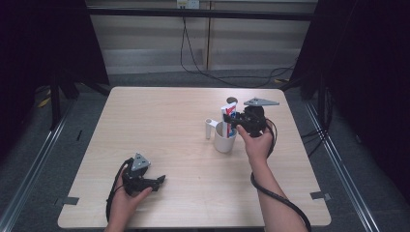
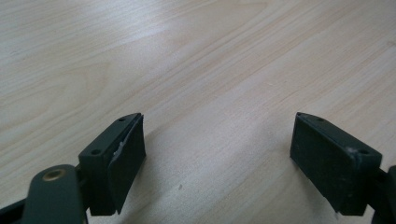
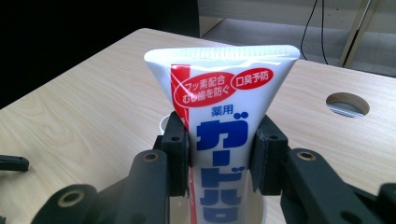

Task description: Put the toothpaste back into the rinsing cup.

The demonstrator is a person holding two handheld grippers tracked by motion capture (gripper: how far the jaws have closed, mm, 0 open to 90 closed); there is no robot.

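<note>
Left gripper (image 1: pixel 155 182) idle near front table edge, jaws spread, empty. Right gripper (image 3: pixel 219 154) clamps white red-and-blue printed toothpaste tube (image 3: pixel 219 121) upright, lower end in white cylindrical cup (image 1: pixel 225 139). Risk: tilted tube snags rim, tips cup.

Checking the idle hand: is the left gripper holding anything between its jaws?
No: the left gripper has its jaws spread wide with bare table between them.
</note>
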